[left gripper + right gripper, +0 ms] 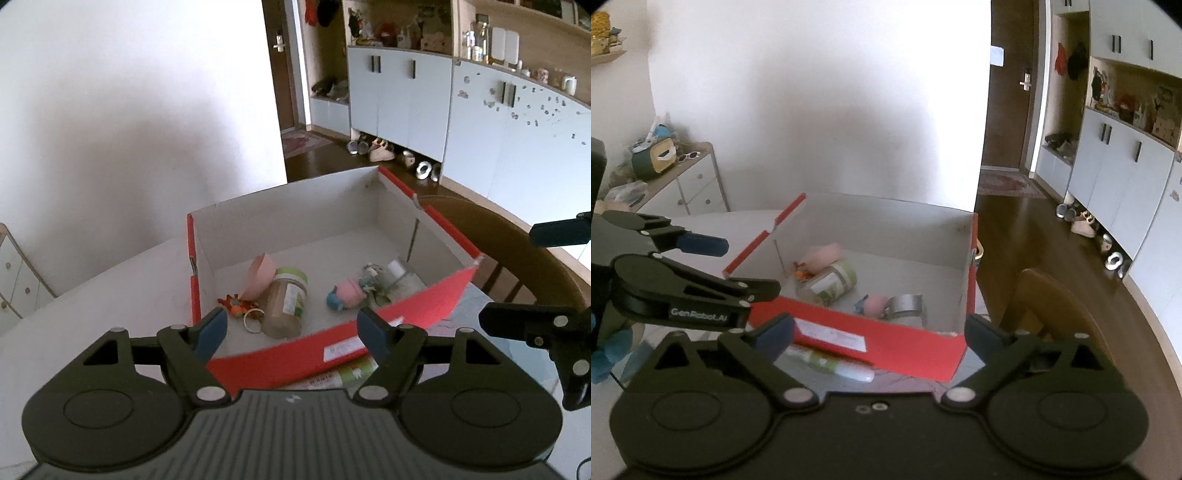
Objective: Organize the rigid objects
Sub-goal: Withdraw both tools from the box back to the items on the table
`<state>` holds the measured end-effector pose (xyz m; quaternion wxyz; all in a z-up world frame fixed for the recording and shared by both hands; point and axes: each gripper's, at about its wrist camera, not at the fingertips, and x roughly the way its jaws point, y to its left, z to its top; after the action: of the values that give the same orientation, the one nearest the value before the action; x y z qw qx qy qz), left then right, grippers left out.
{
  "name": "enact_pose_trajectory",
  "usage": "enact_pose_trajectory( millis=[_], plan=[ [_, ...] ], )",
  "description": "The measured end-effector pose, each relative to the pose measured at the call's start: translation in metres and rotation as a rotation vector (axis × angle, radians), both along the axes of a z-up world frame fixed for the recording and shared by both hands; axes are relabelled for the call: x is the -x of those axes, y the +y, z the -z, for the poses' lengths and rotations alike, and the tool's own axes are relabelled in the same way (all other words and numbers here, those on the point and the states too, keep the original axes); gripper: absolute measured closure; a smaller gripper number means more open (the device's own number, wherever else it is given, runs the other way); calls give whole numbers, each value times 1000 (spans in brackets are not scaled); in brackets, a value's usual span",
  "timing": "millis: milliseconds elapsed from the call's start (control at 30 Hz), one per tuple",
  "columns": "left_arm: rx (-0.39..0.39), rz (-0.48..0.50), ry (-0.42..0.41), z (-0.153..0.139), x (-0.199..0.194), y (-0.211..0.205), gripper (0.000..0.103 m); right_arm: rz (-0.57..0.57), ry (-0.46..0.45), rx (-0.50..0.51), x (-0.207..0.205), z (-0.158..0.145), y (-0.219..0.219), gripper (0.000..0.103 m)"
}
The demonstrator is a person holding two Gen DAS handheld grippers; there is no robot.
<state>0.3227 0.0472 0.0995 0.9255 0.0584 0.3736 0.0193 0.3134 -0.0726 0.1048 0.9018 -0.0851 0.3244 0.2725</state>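
Red cardboard box [373, 328] sits on the desk [92, 295], holding a jar [286, 302] lying on its side, a pink shell [258, 277] and small toys [345, 295]. Left gripper [293, 332] and right gripper [879, 332] both gape wide, empty. Only the right view shows a silver tape roll [907, 304]; only the left shows a key ring [253, 317].

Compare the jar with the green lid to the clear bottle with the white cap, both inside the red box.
The jar lies near the box's left side beside the pink shell; the bottle lies toward the right end, next to the pink toy. The jar has a green lid and a green-and-white label; the bottle has a white cap and no label that shows. The jar looks tan inside, the bottle clear. Both lie on their sides on the floor of the red box, untouched by either gripper.
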Motion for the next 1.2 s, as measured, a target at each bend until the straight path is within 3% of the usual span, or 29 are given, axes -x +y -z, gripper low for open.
enact_pose_trajectory(
  millis=[67, 533, 900, 1200],
  plan=[
    [5, 8, -10, -2, 10, 0, 20, -6, 1, -8, 8, -1, -2, 2],
    [61, 66, -44, 7, 73, 0, 19, -79, 29, -6, 70, 19, -10, 1],
    [76, 47, -25, 46, 101, 13, 19, -151, 72, -11, 113, 52, -3, 1],
    [59, 27, 26, 87, 102, 24, 19, -188, 105, 27, 127, 85, 10, 2]
  ],
)
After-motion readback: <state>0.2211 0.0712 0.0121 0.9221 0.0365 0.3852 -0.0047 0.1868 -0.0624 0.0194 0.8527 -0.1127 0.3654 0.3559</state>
